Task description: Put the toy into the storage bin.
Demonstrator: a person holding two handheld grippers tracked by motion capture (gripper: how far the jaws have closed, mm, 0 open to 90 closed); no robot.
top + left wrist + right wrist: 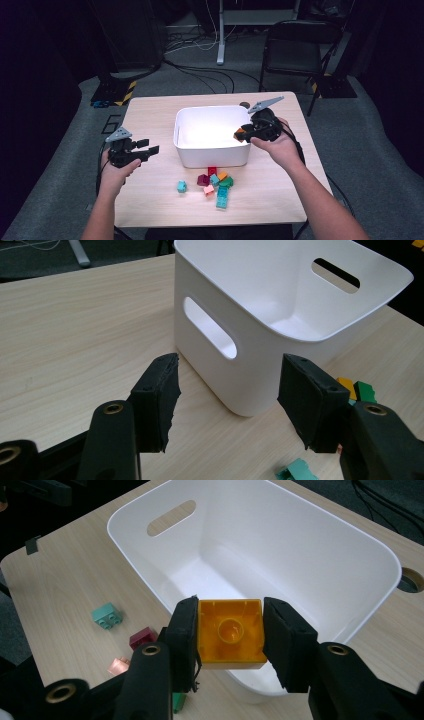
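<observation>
Orange plastic, hollow side up: the orange block [231,632] sits pinched between the two black pads of the right gripper [231,635], one pad pressed to each flank, and it hangs right over the near rim of the white bin [350,545]. In the high view the right gripper [243,134] is at the bin's right wall, the block [240,133] showing as a small orange spot at its tip, just above the rim of the bin [212,150]. The bin's floor is bare white, with a slot handle cut into the far wall.

Over on the other side, the left gripper [150,146] hovers above the wooden table [150,200], well apart from the bin's left wall, jaws spread wide with nothing between them. Its own view confirms it: the left gripper [227,400] has both pads standing open, the bin's corner [260,375] framed in the gap, farther off.

On the table in front of the bin lies the loose pile of blocks [218,186]: dark red, pink, orange, green and teal pieces bunched together, touching one another. One small teal block [181,187] lies by itself just to the left of the pile. The right gripper view catches that teal block [107,615] too, with a dark red block [142,639] near it.
</observation>
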